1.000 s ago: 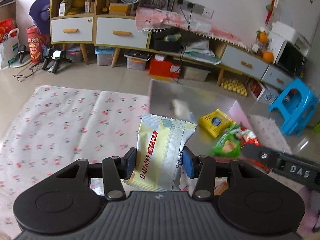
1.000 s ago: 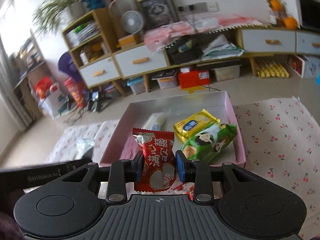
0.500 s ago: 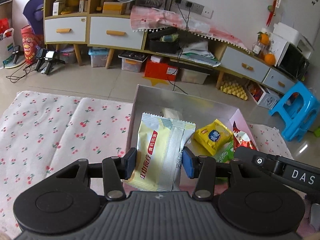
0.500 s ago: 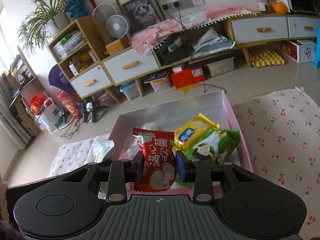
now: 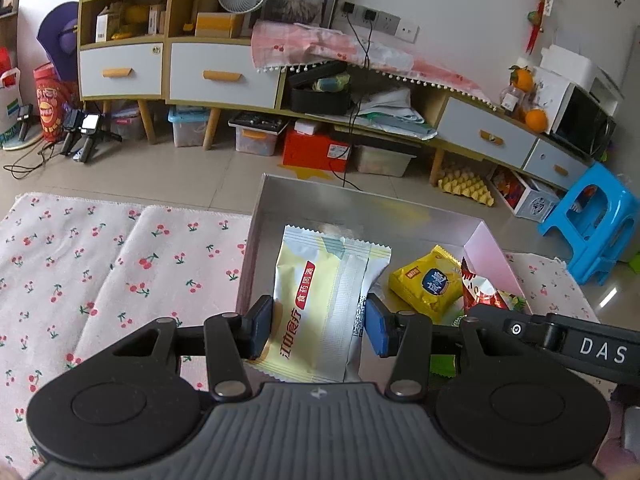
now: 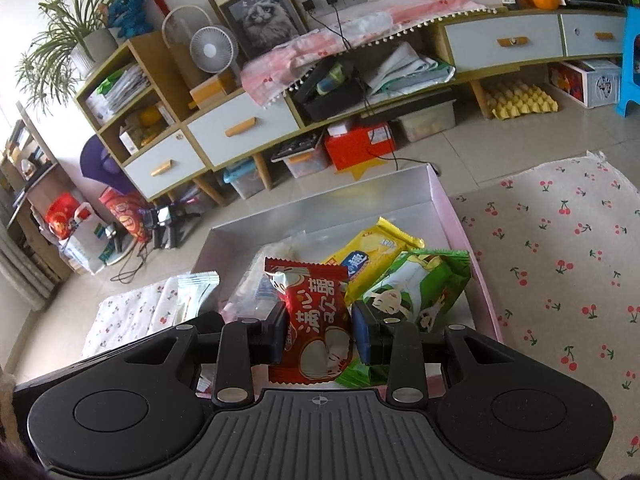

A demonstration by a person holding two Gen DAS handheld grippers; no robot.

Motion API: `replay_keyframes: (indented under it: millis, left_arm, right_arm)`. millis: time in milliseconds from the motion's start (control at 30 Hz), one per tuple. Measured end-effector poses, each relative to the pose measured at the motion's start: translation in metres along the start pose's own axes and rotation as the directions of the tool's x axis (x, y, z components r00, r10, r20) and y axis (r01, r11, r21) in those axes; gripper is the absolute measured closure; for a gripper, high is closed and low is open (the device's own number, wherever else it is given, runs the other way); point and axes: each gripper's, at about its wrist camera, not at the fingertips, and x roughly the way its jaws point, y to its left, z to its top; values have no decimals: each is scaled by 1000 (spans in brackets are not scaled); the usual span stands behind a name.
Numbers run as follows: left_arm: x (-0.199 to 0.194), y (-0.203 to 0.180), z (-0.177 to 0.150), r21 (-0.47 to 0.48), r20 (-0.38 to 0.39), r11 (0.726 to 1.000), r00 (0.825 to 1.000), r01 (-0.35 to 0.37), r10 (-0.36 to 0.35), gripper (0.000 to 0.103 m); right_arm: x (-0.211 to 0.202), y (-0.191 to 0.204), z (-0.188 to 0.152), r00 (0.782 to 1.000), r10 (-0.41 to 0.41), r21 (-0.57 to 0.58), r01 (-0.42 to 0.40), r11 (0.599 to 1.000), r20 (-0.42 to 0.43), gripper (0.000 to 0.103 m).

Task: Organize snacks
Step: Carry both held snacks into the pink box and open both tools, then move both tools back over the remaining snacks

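Cherry-print cloth: spread on the floor, under the box.
Box: pink outside, silver inside, open top.
Left gripper: clamped on a pale yellow packet, held over the box's left part.
Right gripper: clamped on a red packet, over the box's near edge.
Green packet, yellow packet: lying in the box, overlapping.

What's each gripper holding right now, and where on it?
The left gripper pinches the pale yellow packet across its lower side edges. The right gripper clamps the red packet across its middle, the jaws on both sides.
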Motion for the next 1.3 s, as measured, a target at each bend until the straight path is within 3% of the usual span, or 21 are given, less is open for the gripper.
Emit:
replay_keyframes:
  millis: [167,333,633,900,1300]
  left_arm:
    - [-1,0,0,18,4,1000,1000,-9,9,56]
    - [2,0,-1,29,-19,1000,1000,-11,12,41]
    - [-3,-2,-1,52,-30,999,1000,-1,2,29]
    - [-24,-11,-5,128,-30,991,999,-28,32,21]
    - [-61,0,-8,123,-25,989,996,-76,80,11]
  right_arm:
    - [-1,1,0,1000,5,-9,-5,1000,4,67]
    - [-3,-1,3,1000,2,5,-2,1000,19,56]
    - [-7,0,4,1000,2,-7,-1,1000,15,45]
    - [-33,14,4,1000,2,-90,0,996,21,34]
    - [-76,24,-6,1000,8,-146,-5,989,24,23]
